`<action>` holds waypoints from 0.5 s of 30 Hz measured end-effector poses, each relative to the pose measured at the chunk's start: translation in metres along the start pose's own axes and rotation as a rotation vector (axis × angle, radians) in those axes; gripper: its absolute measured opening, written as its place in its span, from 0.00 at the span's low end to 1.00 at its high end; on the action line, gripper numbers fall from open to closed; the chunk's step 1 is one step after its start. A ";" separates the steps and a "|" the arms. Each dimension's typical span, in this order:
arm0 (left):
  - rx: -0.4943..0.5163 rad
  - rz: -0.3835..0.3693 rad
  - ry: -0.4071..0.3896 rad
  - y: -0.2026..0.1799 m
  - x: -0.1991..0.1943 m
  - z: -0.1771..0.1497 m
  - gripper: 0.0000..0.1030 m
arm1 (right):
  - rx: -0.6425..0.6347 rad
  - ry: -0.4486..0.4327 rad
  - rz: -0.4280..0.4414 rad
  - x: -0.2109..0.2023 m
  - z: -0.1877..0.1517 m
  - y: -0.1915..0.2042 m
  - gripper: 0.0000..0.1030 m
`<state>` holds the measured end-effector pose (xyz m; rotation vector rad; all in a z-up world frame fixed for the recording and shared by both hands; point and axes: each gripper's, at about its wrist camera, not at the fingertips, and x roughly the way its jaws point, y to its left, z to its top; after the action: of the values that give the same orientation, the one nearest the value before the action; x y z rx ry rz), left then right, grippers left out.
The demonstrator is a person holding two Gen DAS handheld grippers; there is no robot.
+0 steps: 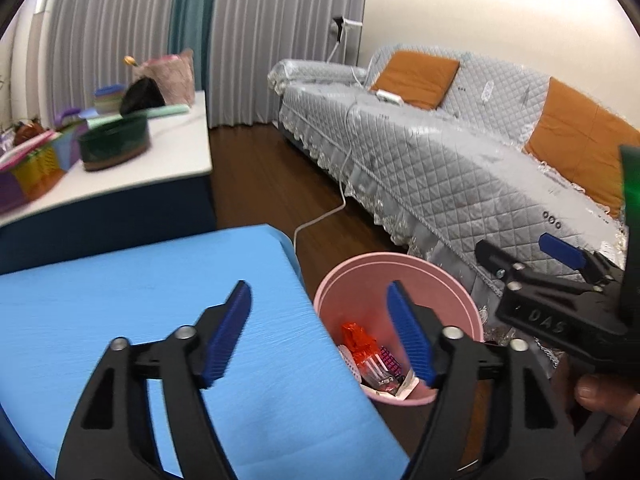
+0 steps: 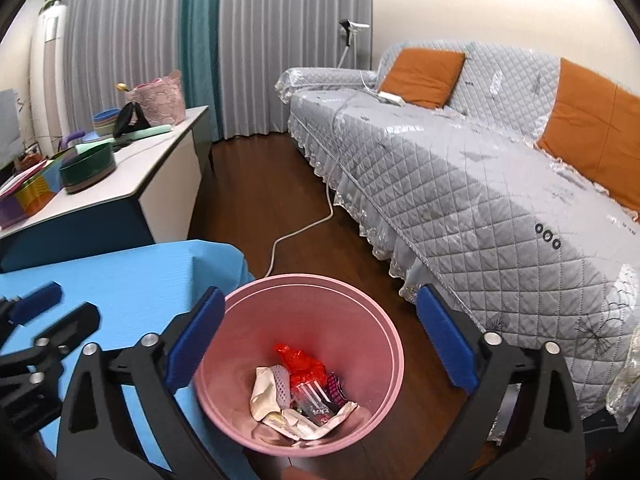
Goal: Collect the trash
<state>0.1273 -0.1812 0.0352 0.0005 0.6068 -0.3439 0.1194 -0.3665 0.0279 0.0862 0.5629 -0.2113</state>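
**Both grippers empty over the pink bin**

While the two tools hang above it, the pink bin [image 2: 304,364] stands upright on the dark wooden floor [image 2: 256,200], its round mouth facing up, between the blue-covered bench [image 1: 120,300] on the left and the sofa [image 2: 480,184] on the right. It is smooth plastic, tapering toward the bottom, with a double-ridged rim. In the bottom lies the trash [image 2: 300,396]: a crinkled red foil wrapper, a creased cream paper piece, a clear plastic packet and a small purple scrap, heaped together; no single long axis can be read from the pile.

The right hand-held gripper [image 2: 320,340] sits near and over the bin, its ribbed blue pads spread wide on either side of the rim, with nothing between them. The left hand-held gripper [image 1: 320,332] is also spread, one pad over the bench cover, the other over the bin's mouth, holding nothing; its outline is blurred.

The bench cover looks like faintly wrinkled matte cloth. The sofa wears a grey quilted cover with a lace hem and orange cushions. A white cable [image 2: 304,228] trails across the floor from it. On the far bench [image 2: 160,152] the clutter is small and hard to make out. A fingertip shows at the lower right edge of the left view.
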 end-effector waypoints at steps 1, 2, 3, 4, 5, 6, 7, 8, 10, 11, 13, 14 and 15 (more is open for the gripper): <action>0.000 -0.001 -0.016 0.002 -0.012 0.000 0.78 | -0.003 -0.006 0.009 -0.007 0.000 0.003 0.95; 0.000 -0.001 -0.025 0.003 -0.018 -0.001 0.82 | -0.010 -0.014 0.018 -0.015 0.000 0.006 0.95; 0.000 -0.003 -0.038 0.006 -0.030 -0.003 0.84 | -0.023 -0.023 0.025 -0.023 -0.001 0.010 0.95; 0.002 0.000 -0.048 0.007 -0.038 -0.004 0.86 | -0.038 -0.031 0.030 -0.031 -0.001 0.015 0.95; 0.005 0.008 -0.058 0.008 -0.047 -0.006 0.89 | -0.049 -0.038 0.032 -0.037 -0.001 0.018 0.95; 0.010 0.021 -0.078 0.010 -0.060 -0.009 0.90 | -0.058 -0.046 0.033 -0.044 -0.001 0.021 0.95; 0.013 0.031 -0.095 0.012 -0.070 -0.011 0.92 | -0.064 -0.048 0.036 -0.053 -0.001 0.025 0.95; 0.017 0.046 -0.109 0.014 -0.079 -0.013 0.92 | -0.065 -0.051 0.042 -0.059 -0.001 0.028 0.95; 0.021 0.066 -0.122 0.019 -0.095 -0.019 0.92 | -0.064 -0.067 0.045 -0.076 -0.004 0.033 0.95; 0.021 0.064 -0.125 0.023 -0.105 -0.022 0.92 | -0.067 -0.078 0.042 -0.086 -0.006 0.037 0.95; 0.011 0.095 -0.131 0.030 -0.118 -0.028 0.92 | -0.066 -0.084 0.055 -0.101 -0.011 0.042 0.95; 0.001 0.107 -0.133 0.035 -0.125 -0.031 0.92 | -0.063 -0.084 0.065 -0.107 -0.013 0.044 0.95; -0.012 0.119 -0.135 0.040 -0.133 -0.034 0.92 | -0.061 -0.082 0.075 -0.113 -0.016 0.046 0.95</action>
<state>0.0187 -0.0976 0.0773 0.0023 0.4729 -0.2234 0.0280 -0.2995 0.0763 0.0392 0.4829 -0.1243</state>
